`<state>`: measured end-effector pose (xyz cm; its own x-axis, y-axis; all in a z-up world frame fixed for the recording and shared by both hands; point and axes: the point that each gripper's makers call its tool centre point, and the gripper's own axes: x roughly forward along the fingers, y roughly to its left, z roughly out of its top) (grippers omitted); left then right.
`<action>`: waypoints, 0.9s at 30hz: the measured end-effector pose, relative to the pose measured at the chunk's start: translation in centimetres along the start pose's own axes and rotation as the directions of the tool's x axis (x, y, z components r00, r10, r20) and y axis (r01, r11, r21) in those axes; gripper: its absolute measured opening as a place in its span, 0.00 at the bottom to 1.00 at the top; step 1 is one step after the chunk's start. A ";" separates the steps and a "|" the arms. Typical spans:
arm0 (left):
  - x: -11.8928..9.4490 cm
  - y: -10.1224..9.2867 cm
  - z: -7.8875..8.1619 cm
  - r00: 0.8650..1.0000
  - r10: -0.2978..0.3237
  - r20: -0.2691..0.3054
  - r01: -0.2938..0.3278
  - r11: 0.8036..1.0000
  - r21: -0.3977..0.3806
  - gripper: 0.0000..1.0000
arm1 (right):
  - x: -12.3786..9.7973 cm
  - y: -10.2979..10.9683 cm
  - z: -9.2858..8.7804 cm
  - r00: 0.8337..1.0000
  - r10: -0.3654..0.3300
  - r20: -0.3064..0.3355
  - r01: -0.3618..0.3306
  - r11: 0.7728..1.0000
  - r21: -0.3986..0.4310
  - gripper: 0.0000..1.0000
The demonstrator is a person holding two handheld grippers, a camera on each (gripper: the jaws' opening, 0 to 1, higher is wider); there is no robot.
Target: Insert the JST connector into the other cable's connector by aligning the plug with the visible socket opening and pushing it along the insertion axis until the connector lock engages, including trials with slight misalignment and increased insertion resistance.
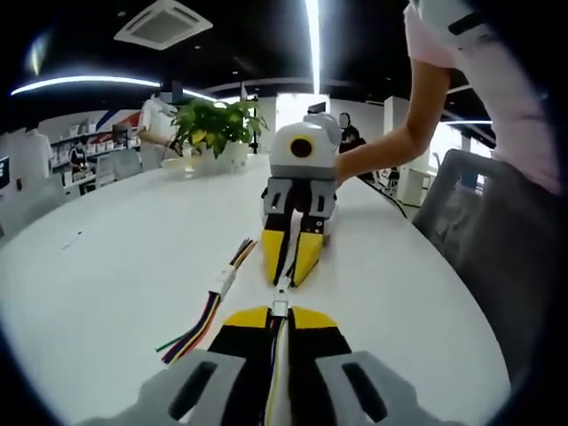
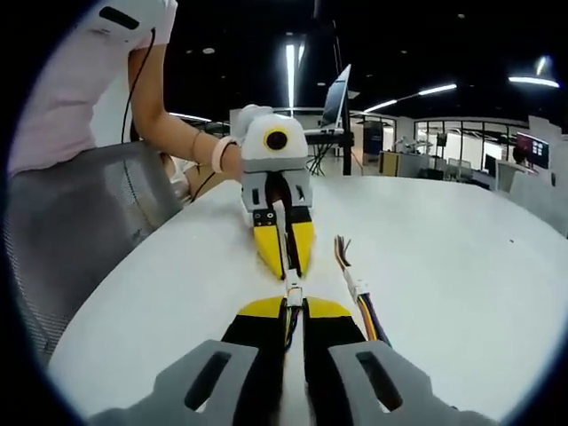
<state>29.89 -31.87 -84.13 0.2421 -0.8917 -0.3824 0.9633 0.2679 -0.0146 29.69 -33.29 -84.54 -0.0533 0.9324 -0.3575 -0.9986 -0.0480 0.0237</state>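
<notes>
Yellow-tipped jaws of the left gripper (image 1: 278, 312) rise closest in the left gripper view, closed tight on a cable whose white connector (image 1: 280, 308) sticks out just past the tips. Facing it, nose to nose, the right gripper (image 1: 291, 271) also has its jaws pinched together on its own cable; the two connector ends meet or nearly meet between the tips, and whether they are fully mated is too small to tell. Spare multicoloured wire bundle (image 1: 206, 318) with a white connector housing lies on the white table (image 1: 115, 266) just beside the grippers. Right gripper view mirrors this: right gripper (image 2: 295, 306) near, left gripper (image 2: 284, 262) opposite, white connector joint (image 2: 293, 291) between, spare wires (image 2: 359, 297) alongside. Person's forearm (image 1: 390, 146) reaches in. Potted plant (image 1: 217, 124) stands at the table's far end.
</notes>
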 end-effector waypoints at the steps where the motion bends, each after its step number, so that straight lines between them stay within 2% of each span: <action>1: 0.0 0.0 0.0 1.000 -0.003 -0.002 0.003 1.000 0.004 0.00 | 0.0 0.0 0.0 1.000 0.002 -0.002 -0.002 1.000 -0.002 0.04; 12: 0.5 0.0 0.2 0.998 -0.051 -0.035 0.053 0.996 0.071 0.00 | 0.7 0.2 0.2 0.999 0.038 -0.023 -0.039 0.999 -0.028 0.04; 27: 0.1 -0.3 0.1 0.998 -0.070 -0.001 0.070 0.996 0.059 0.00 | 0.7 -0.1 0.1 0.999 0.047 -0.007 -0.048 0.998 -0.028 0.04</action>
<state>29.69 -32.11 -84.07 0.1742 -0.9078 -0.3815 0.9830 0.1831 0.0132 29.74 -32.60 -84.74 -0.1006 0.9265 -0.3627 -0.9947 -0.1022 0.0147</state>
